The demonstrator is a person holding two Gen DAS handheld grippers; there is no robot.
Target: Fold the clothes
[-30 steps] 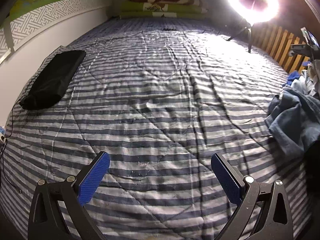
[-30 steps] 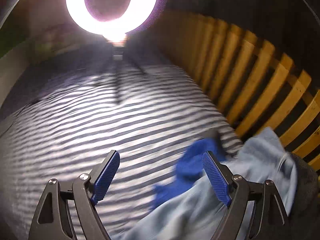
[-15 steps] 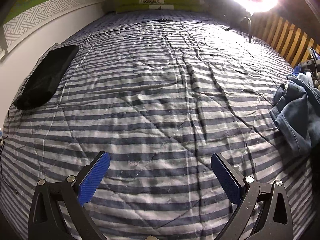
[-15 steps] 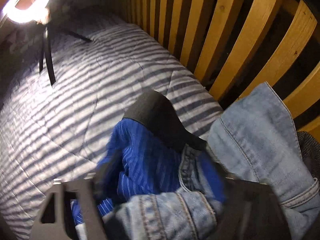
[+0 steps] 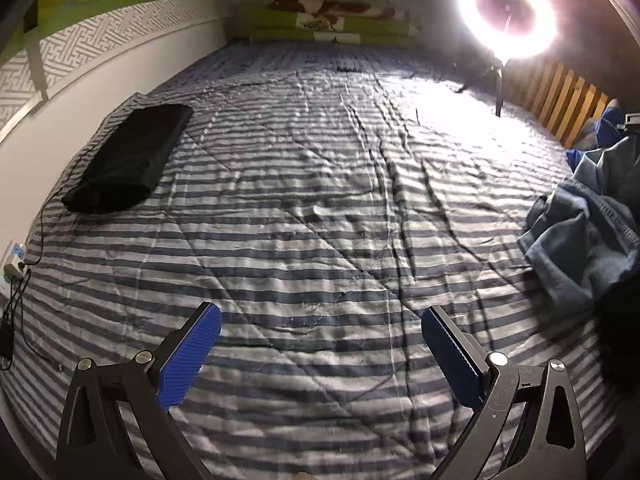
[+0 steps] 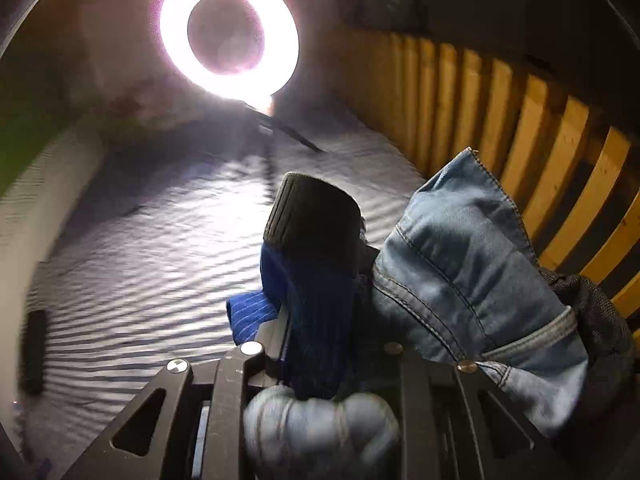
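A heap of clothes lies at the right edge of the striped bed: rumpled denim [image 5: 580, 248] with a blue garment [image 5: 606, 132] behind it. In the right wrist view my right gripper [image 6: 324, 360] is closing its jaws on a bunch of that heap. A blue pinstriped garment [image 6: 316, 300] with a black ribbed cuff [image 6: 316, 216] stands up between them, and light denim [image 6: 460, 264] drapes over the right finger. The pads are buried in cloth. My left gripper [image 5: 320, 344] hangs open above the bare striped quilt [image 5: 320, 200], holding nothing.
A lit ring light [image 5: 506, 12] on a stand sits at the far right of the bed, beside a wooden slatted rail [image 6: 520, 120]. A black bag [image 5: 128, 160] lies at the left edge by the wall. Pillows [image 5: 328, 24] line the head end. A cable [image 5: 16, 280] runs down the left.
My right gripper swung into the clothes heap, went from wide open to closed around the blue garment and denim, and lifted them. The left gripper rose slightly and stays open.
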